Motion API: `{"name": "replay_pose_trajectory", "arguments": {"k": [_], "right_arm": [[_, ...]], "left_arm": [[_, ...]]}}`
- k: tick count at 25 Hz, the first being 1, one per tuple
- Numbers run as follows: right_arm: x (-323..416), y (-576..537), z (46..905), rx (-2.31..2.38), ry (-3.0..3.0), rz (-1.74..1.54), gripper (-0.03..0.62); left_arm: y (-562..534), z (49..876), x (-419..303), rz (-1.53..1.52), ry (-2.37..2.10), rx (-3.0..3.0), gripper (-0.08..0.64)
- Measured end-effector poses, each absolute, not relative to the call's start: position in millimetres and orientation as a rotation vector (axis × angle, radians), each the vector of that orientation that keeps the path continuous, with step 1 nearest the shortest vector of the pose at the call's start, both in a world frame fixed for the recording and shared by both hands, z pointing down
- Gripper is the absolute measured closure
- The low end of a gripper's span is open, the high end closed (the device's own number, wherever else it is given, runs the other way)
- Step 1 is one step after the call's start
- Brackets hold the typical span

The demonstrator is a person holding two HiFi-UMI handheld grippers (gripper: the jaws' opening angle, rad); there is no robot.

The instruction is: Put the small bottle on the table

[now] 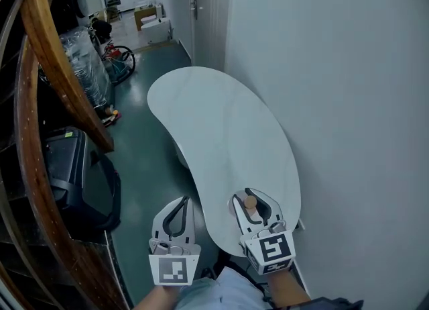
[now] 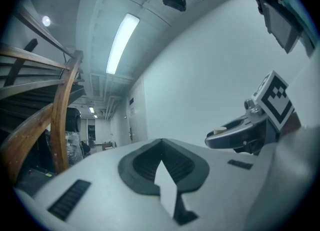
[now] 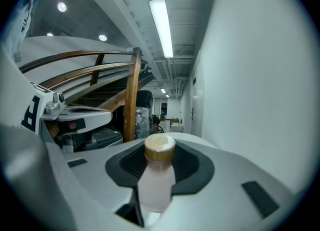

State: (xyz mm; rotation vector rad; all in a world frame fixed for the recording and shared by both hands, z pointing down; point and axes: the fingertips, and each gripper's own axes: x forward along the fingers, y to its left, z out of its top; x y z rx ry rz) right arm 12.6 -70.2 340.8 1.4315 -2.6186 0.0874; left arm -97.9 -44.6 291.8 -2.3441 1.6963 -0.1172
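Note:
The small bottle [image 1: 250, 202], pale pink with a tan cap, sits between the jaws of my right gripper [image 1: 252, 194], which is shut on it. It hangs just over the near end of the white kidney-shaped table [image 1: 214, 127]. In the right gripper view the bottle [image 3: 156, 180] stands upright, cap up, with the pads pressed on its sides. My left gripper [image 1: 179, 207] is level with the right one, to its left over the floor beside the table, shut with nothing in it. In the left gripper view its jaws [image 2: 161, 144] meet at the tips.
A white wall [image 1: 335, 100] runs along the table's right side. A curved wooden stair rail [image 1: 53, 67] and a black bin [image 1: 74, 174] stand at the left. The green floor [image 1: 144, 147] leads to a cluttered far end with a bicycle [image 1: 120, 60].

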Motion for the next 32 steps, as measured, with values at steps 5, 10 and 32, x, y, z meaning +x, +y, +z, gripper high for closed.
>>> {"name": "replay_pose_trajectory", "arguments": {"k": [5, 10, 32], "right_arm": [[6, -109, 341, 1.362, -2.659, 0.091, 0.477], [-2, -138, 341, 1.266, -2.702, 0.034, 0.477], [-18, -218, 389, 1.331, -2.64, 0.118, 0.477]], "left_arm": [[-83, 295, -102, -0.027, 1.883, -2.374, 0.557], [-111, 300, -98, -0.027, 1.973, -2.365, 0.558], [-199, 360, -93, -0.538, 1.565, -2.501, 0.557]]}}
